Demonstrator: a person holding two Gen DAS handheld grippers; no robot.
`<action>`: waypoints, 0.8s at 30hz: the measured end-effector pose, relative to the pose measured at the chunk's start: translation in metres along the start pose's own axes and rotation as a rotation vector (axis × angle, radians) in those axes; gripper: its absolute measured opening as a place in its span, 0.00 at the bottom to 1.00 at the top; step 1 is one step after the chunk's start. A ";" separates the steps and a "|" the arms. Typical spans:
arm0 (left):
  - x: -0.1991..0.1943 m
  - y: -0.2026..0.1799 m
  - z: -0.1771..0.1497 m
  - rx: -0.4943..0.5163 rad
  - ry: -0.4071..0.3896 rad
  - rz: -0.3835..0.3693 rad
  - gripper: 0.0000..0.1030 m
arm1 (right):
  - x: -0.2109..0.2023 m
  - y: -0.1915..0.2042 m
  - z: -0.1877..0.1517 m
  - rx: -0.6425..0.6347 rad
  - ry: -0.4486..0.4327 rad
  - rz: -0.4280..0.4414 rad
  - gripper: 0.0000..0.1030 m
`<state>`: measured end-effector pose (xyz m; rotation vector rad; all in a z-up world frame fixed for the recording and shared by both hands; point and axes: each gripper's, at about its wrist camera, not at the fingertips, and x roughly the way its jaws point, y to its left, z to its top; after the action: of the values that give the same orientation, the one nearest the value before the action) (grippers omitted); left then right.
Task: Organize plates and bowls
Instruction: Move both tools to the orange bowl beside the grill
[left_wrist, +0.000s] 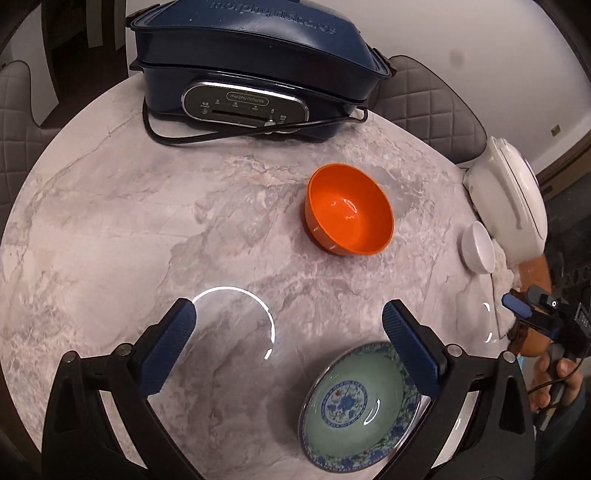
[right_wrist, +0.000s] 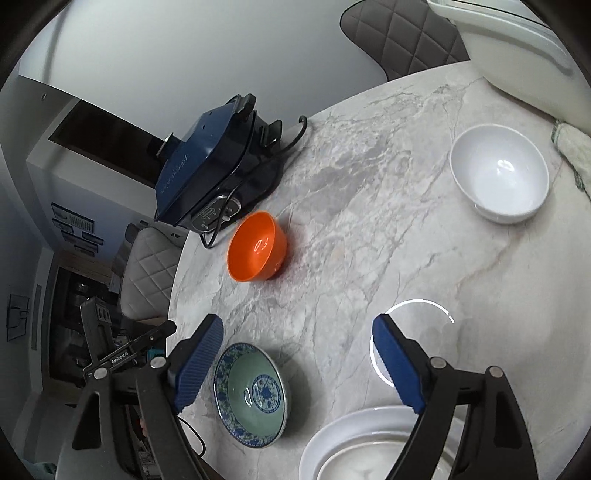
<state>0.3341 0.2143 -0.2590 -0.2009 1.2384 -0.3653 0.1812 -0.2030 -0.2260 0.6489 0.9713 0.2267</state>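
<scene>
Here the patterned bowl (left_wrist: 360, 406) lies below the left gripper's (left_wrist: 290, 323) open jaws, untouched.

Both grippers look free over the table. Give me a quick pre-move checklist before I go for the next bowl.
1. left gripper empty, jaws wide: ok.
2. right gripper empty, jaws apart: ok.
3. patterned bowl upright on the marble table, clear of the pads: ok.
4. orange bowl upright, nothing in it: ok.
5. white bowl upright, unobstructed: ok.
6. white plates stacked squarely: cannot tell, partly hidden.
</scene>
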 end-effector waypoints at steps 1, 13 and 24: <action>0.005 -0.002 0.010 0.004 0.003 0.000 0.99 | 0.004 0.003 0.009 -0.005 0.008 0.000 0.78; 0.083 -0.021 0.080 0.111 0.095 0.039 0.98 | 0.112 0.039 0.078 -0.049 0.165 -0.007 0.64; 0.131 -0.029 0.090 0.129 0.153 -0.012 0.72 | 0.173 0.029 0.089 -0.022 0.239 -0.055 0.63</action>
<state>0.4508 0.1335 -0.3361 -0.0705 1.3591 -0.4763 0.3545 -0.1377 -0.2936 0.5822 1.2130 0.2704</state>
